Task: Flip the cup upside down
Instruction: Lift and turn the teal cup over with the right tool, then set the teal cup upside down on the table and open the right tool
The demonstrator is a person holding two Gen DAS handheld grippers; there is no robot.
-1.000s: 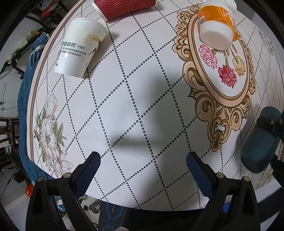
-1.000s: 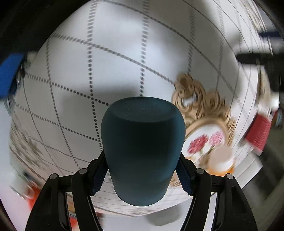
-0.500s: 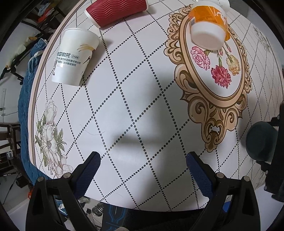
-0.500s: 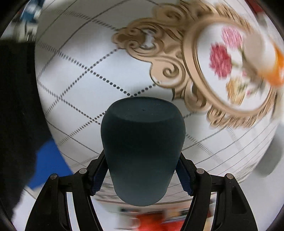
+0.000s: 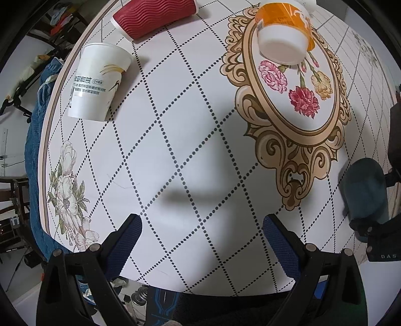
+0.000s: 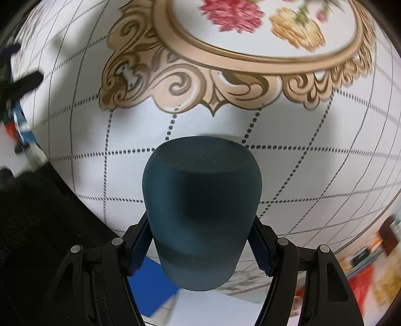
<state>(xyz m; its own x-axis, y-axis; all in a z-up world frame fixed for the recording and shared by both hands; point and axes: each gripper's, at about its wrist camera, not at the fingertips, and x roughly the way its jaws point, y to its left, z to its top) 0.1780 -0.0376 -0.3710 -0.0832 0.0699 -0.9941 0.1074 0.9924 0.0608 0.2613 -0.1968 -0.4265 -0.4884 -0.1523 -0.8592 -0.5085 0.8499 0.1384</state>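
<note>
A dark teal cup (image 6: 201, 208) is held in my right gripper (image 6: 200, 240), which is shut on its sides. Its flat base points away from the camera, toward the table. The same cup (image 5: 364, 190) shows at the right edge of the left wrist view, close to the table top near the gold ornament. My left gripper (image 5: 201, 240) is open and empty, hovering above the near part of the round table (image 5: 180, 140).
A white paper cup (image 5: 96, 80) and a red ribbed cup (image 5: 154, 17) lie on their sides at the far left. An orange-and-white cup (image 5: 284, 37) stands upside down on the gold-framed flower picture (image 5: 295, 100). The table edge runs close below both grippers.
My right gripper has swung the teal cup round and lowered it toward the table near the gold ornament. My left gripper has stayed open, drifting slightly.
</note>
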